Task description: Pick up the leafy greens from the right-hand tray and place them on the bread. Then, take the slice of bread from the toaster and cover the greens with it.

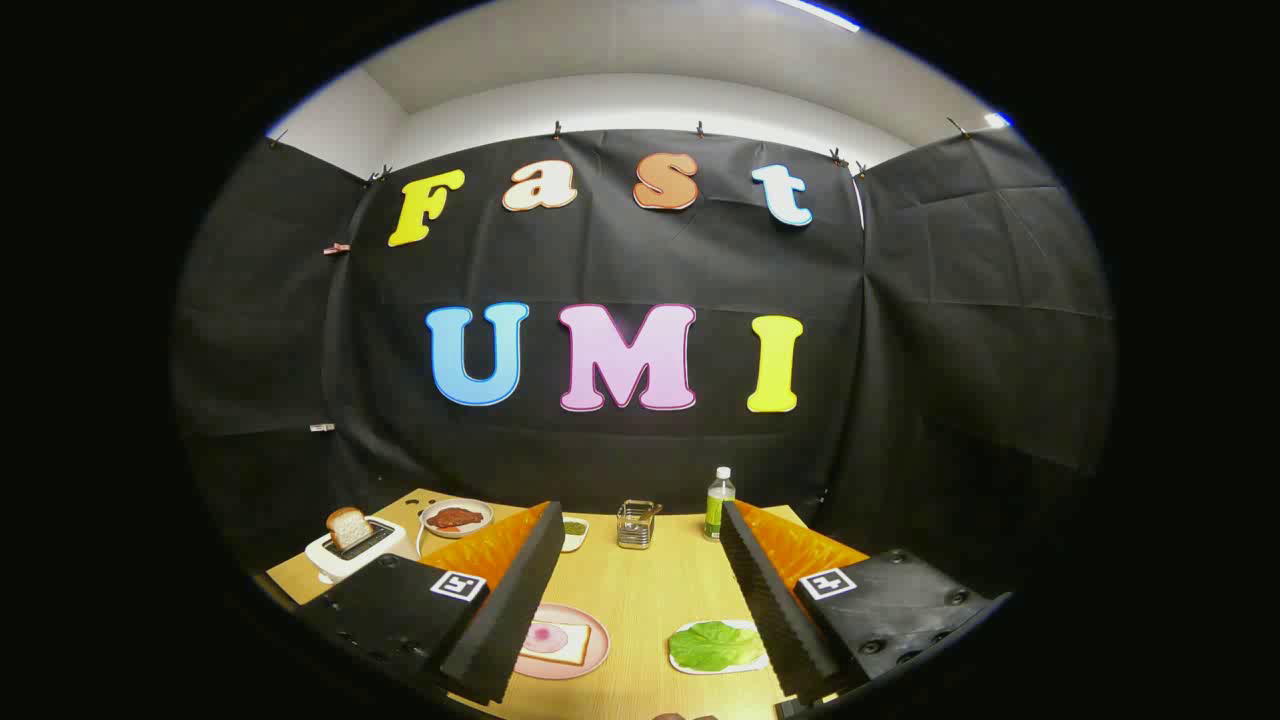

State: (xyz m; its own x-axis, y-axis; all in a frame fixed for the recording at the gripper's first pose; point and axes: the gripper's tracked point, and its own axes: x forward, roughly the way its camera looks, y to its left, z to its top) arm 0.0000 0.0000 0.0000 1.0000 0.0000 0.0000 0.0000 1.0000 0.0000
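Leafy greens (pixel 716 645) lie on a white tray (pixel 690 664) on the wooden table (pixel 650 590), low between the gripper (pixel 636 520) fingers, nearer the right finger (pixel 775 610), whose edge covers the tray's right side. Bread slice (pixel 566 642) w/ a pink round of something on it sits on a pink plate (pixel 592 625), just beside the left finger (pixel 510 610), well apart from the greens tray. Gripper is spread wide, nothing betw. the fingers, both held above the table. Beyond the left finger: white toaster (pixel 352 552) w/ a slice of bread (pixel 347 527) standing up out of its slot, and a white plate (pixel 456 518) w/ reddish food. Further back, betw. the fingertips: small white dish (pixel 574 533) w/ sth green, a wire holder (pixel 636 525), and a bottle (pixel 719 503) w/ green liquid, near the black cloth wall
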